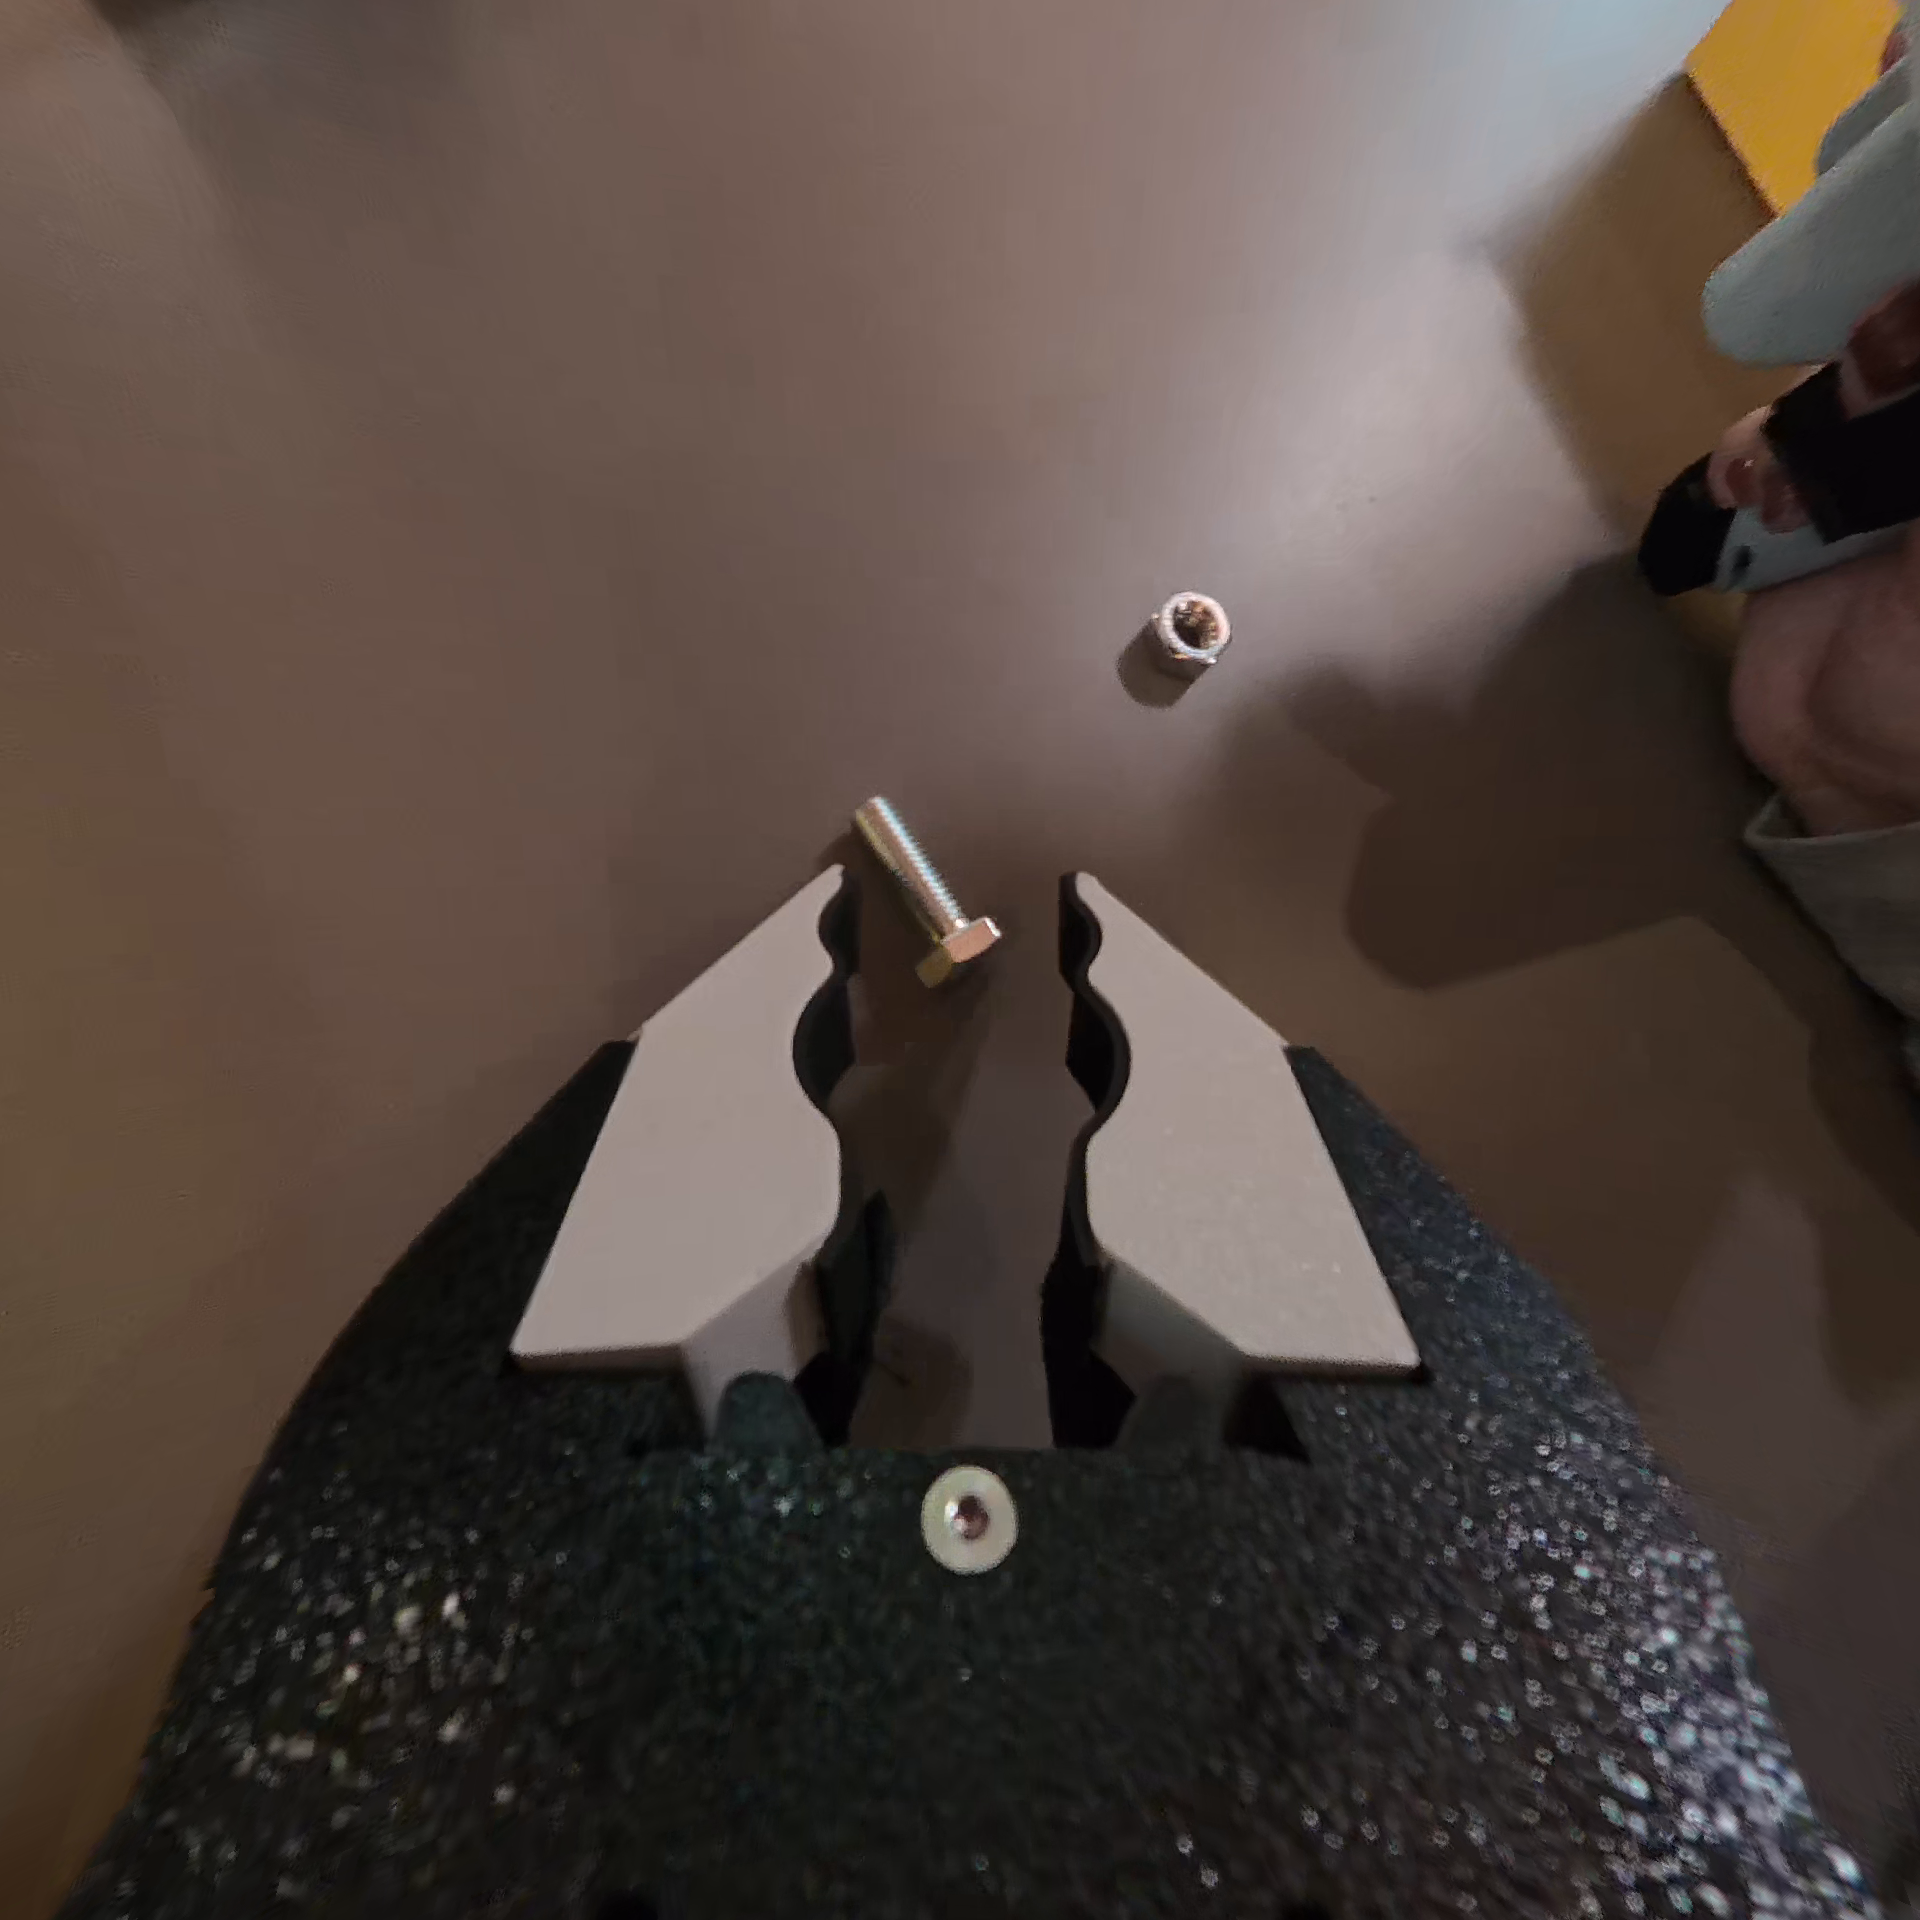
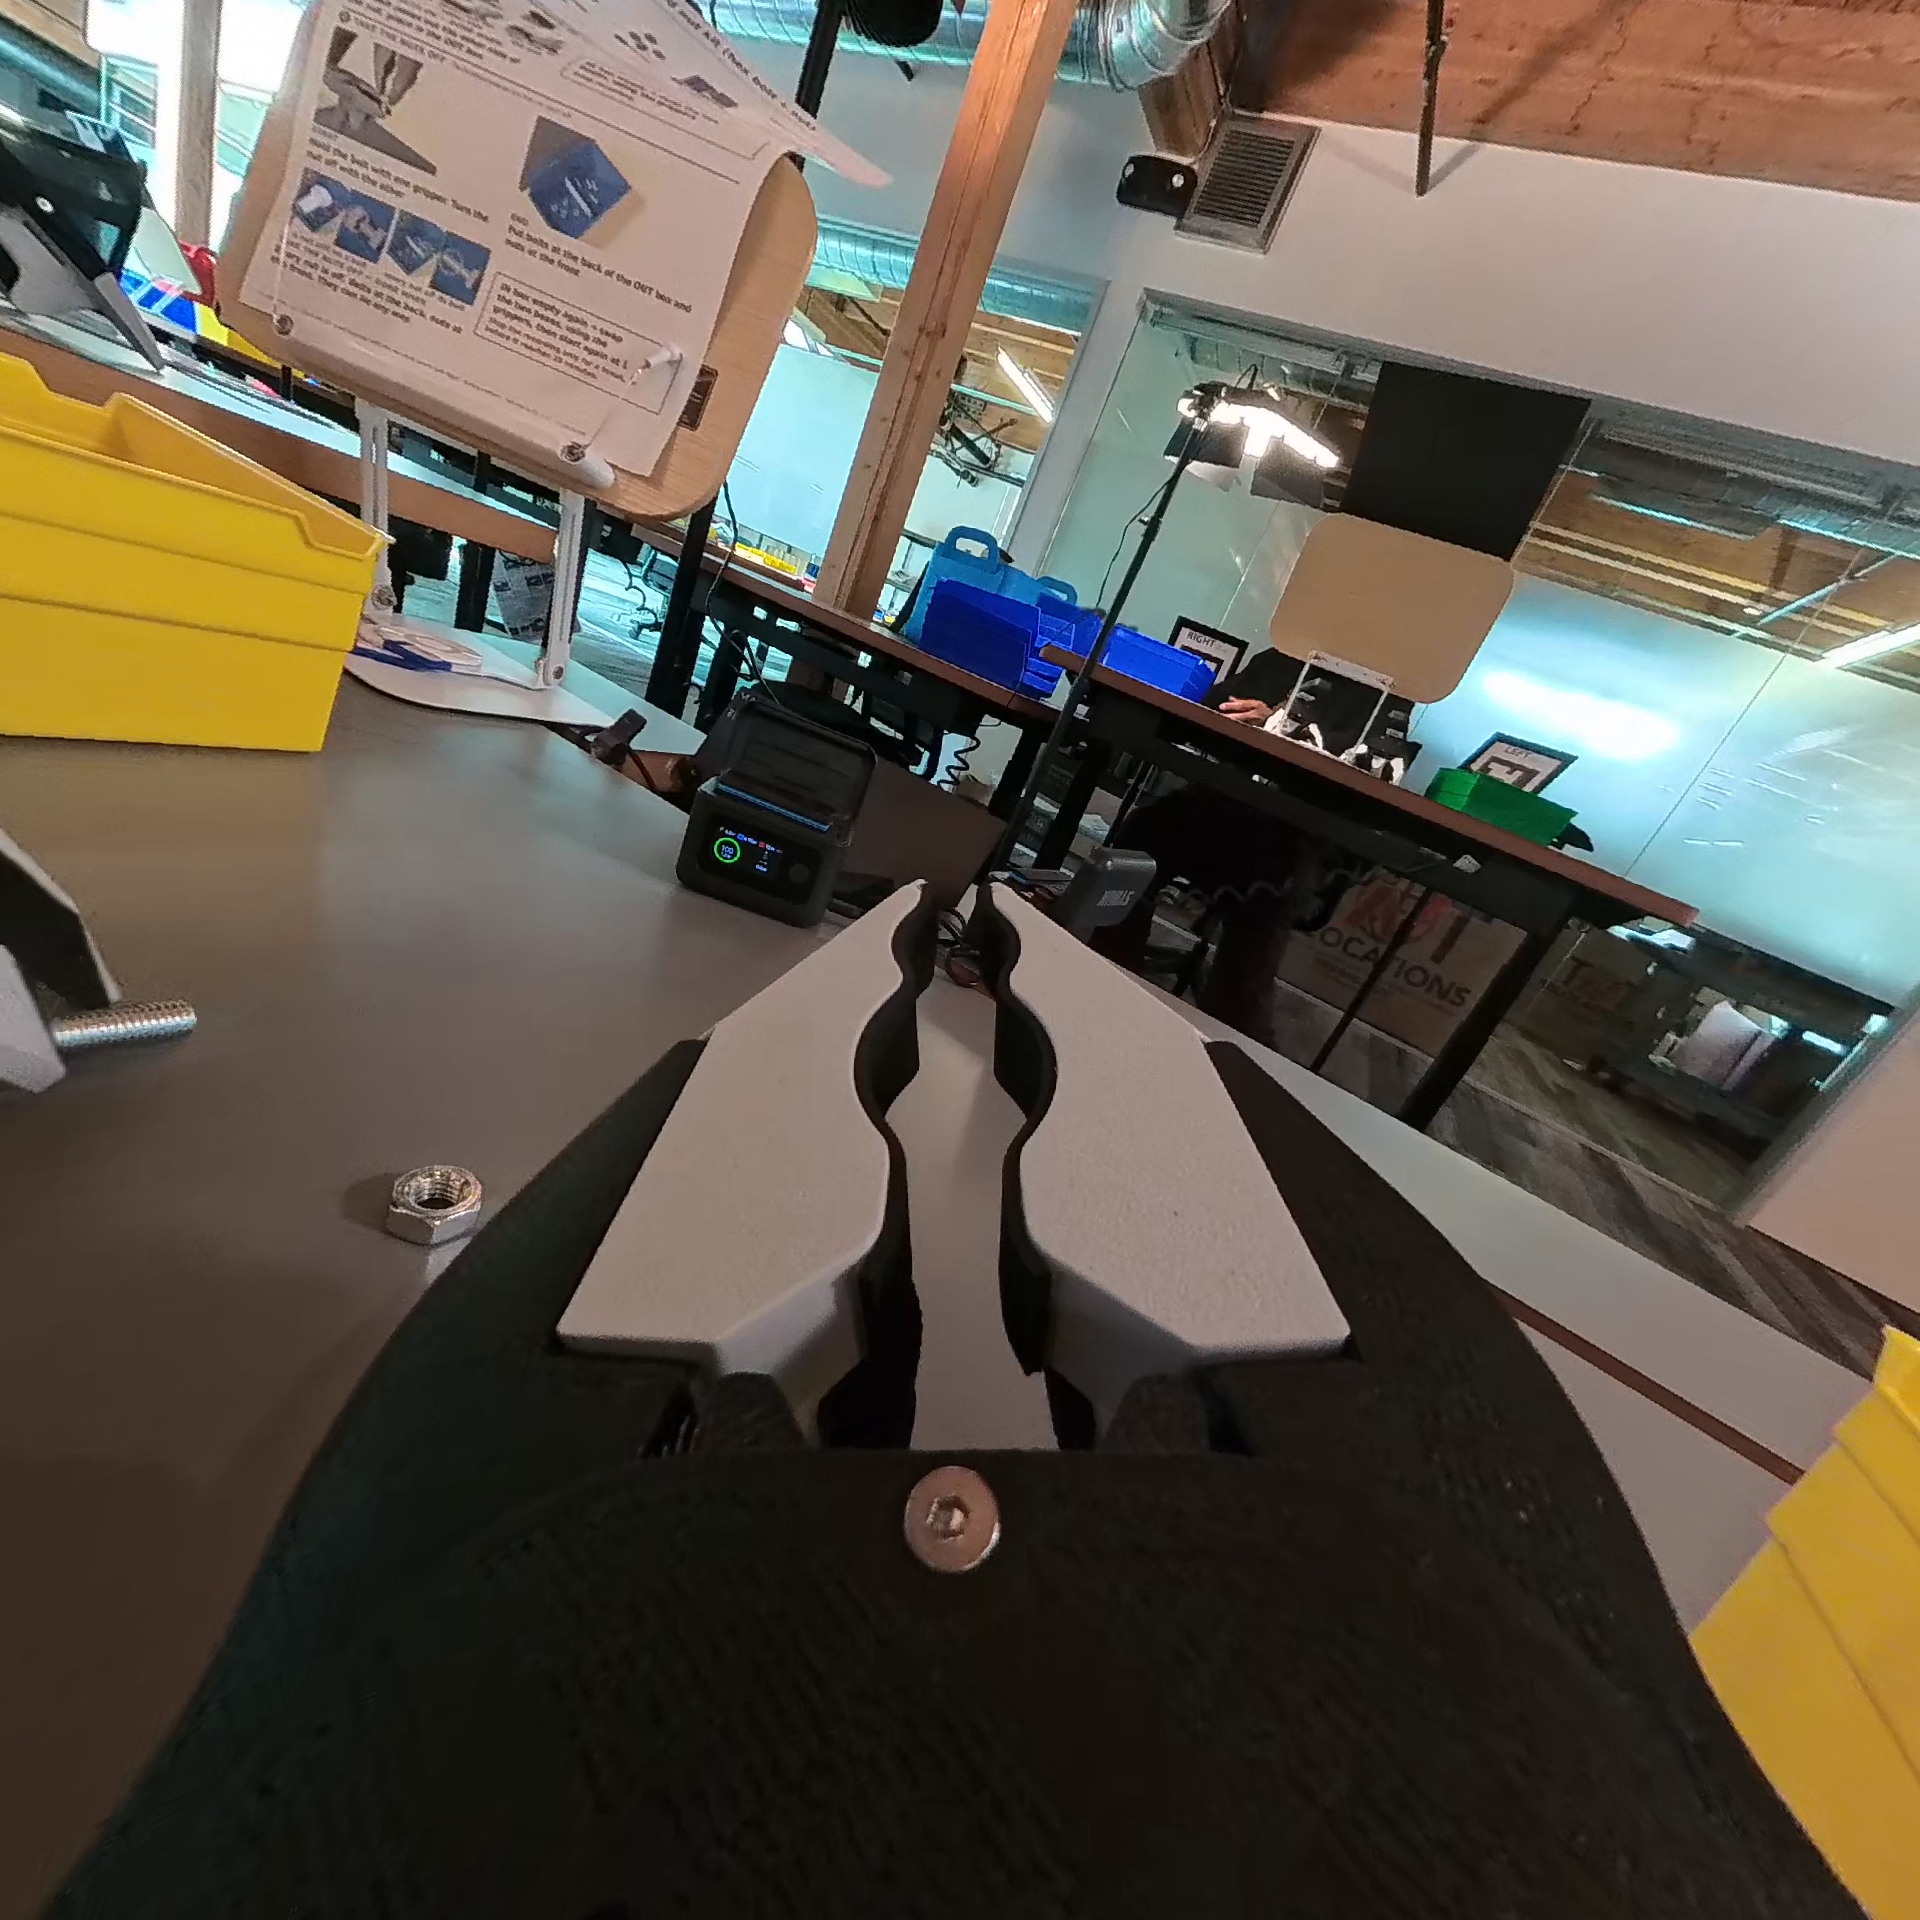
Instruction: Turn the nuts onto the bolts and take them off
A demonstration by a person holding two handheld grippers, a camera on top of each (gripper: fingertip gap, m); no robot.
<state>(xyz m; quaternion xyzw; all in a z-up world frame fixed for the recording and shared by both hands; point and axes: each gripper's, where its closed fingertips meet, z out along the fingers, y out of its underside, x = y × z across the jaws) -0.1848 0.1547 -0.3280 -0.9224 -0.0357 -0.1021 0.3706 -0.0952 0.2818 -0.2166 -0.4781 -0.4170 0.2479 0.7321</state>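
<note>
Bolt [image 1: 925, 896] and nut [image 1: 1191, 634] lie apart on my surface [image 1: 520, 520].
Left gripper [image 1: 958, 883] hovers released over the silver bolt; right gripper [image 2: 957, 902], fingers nearly closed, grasps nothing.

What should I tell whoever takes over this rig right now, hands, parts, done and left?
Left gripper: open, empty, poised over the bolt, which lies flat on the table, head toward the gripper.
Right gripper: nearly closed, empty, low over the table.
Nut: loose on the table, apart from the bolt, beside the right gripper.
Done: nothing threaded; nut and bolt are separate.
Left: grip the bolt, pick up the nut, turn it on, then take it off.
</note>
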